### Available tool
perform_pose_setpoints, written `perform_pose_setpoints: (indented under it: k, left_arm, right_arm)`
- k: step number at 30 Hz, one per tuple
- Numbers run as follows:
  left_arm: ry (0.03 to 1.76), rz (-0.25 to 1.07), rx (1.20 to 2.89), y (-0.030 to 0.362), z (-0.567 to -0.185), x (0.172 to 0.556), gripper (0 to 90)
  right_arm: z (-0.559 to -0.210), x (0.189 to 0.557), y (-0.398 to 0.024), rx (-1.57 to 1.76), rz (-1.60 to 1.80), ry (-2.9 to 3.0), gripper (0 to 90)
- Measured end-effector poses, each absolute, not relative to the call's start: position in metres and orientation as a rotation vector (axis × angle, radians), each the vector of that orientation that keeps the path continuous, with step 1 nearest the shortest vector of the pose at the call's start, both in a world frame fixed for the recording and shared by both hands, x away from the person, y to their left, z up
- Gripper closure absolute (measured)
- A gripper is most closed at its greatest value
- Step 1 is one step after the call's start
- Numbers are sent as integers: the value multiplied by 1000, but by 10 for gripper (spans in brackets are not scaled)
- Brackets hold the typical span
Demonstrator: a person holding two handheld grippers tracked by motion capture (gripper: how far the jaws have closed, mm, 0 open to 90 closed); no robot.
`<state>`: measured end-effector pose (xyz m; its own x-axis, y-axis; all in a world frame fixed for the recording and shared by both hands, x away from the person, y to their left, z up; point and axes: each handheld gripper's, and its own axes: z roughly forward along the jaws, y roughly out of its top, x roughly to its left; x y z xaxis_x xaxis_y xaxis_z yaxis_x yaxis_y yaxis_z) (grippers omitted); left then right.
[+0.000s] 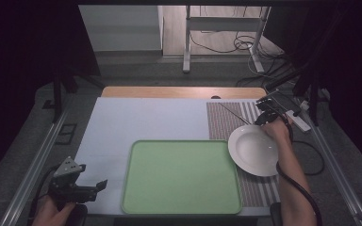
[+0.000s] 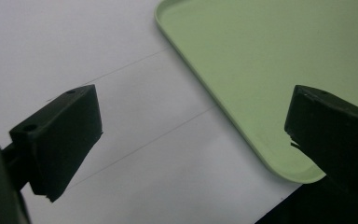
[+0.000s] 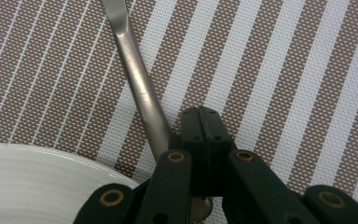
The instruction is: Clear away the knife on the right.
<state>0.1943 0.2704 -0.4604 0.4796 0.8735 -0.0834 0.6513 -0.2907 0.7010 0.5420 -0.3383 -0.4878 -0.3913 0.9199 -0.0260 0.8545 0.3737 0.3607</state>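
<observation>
Tray: a pale green tray [image 1: 181, 177], rectangular with rounded corners and a low raised rim, lies flat and holds nothing; its surface looks smooth and matte.
Plate: a round white plate [image 1: 254, 149] with a wide ribbed rim rests on the striped mat, its left edge just beside the tray's right rim; its bowl holds nothing.
Mat: a woven placemat [image 1: 224, 120] in brown and white stripes covers the table's right side.
Utensil: a slim, shiny metal utensil handle [image 3: 137, 84] lies across the mat, just beyond the plate's far rim.
Right gripper: the right gripper [image 3: 205, 122] has its jaws pressed together, tips over the mat right beside the handle; whether they pinch it cannot be told.
Left gripper: the left gripper [image 2: 191, 135] holds its jaws spread wide over the white tabletop [image 2: 74, 46] at the tray's near-left corner, grasping nothing.
</observation>
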Motion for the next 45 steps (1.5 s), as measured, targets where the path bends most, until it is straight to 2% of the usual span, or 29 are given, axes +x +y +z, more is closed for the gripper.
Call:
perform_pose_setpoints:
  k: [1,2,3,4,5,6,9,10,11,14,15,17,24,25,26,29,31,33,36,37,38,39,45]
  left_arm:
    - [1257,414,2041,271,-460,194,40]
    - [1259,411,2036,271,-460,195,41]
    - [1261,407,2031,272,-460,195,41]
    - [1263,403,2027,272,-461,195,41]
    - [1264,401,2025,273,-461,195,41]
    - [1264,399,2024,273,-461,195,41]
    - [1262,405,2028,272,-461,195,41]
    - [1261,406,2029,272,-461,195,41]
    - [1261,407,2030,272,-461,195,41]
    - [1261,404,2026,272,-461,195,41]
    - [1261,403,2026,272,-461,195,41]
    - [1261,401,2025,273,-461,195,40]
    - [1261,400,2024,273,-461,195,41]
    - [1261,400,2025,273,-461,195,41]
    - [1260,402,2025,273,-461,195,41]
    - [1259,403,2025,273,-460,195,40]
    - [1259,402,2026,273,-461,195,41]
    - [1259,402,2026,273,-461,195,40]
    - [1259,401,2026,273,-461,195,41]
    - [1259,400,2027,273,-461,195,41]
    - [1259,400,2027,272,-461,195,41]
    - [1259,401,2027,272,-461,195,41]
    - [1259,400,2027,272,-461,195,41]
  right_arm:
    - [-487,542,-339,1576,432,2409,900]
    - [-486,542,-339,1557,459,2385,843]
    - [-481,544,-339,1579,533,2322,732]
    - [-481,544,-339,1579,533,2322,732]
    - [-476,546,-338,1578,592,2273,599]
    - [-476,546,-338,1578,592,2273,599]
    - [-473,548,-334,1572,637,2256,390]
    - [-473,549,-330,1561,627,2259,286]
    - [-473,549,-330,1561,627,2259,286]
    - [-476,551,-323,1544,618,2262,126]
    - [-479,553,-319,1536,609,2277,20]
    - [-480,554,-318,1539,599,2279,0]
    - [-492,558,-308,1533,544,2346,0]
    - [-496,559,-307,1520,518,2358,50]
    - [-496,559,-307,1520,518,2358,50]
    - [-500,561,-308,1522,523,2376,186]
    - [-500,562,-308,1502,507,2384,237]
    - [-497,561,-307,1480,515,2400,408]
    - [-495,561,-306,1450,521,2421,526]
    - [-494,560,-306,1447,536,2429,632]
    - [-494,559,-306,1427,547,2449,673]
    - [-494,559,-306,1416,546,2456,775]
    - [-492,559,-304,1391,523,2497,806]
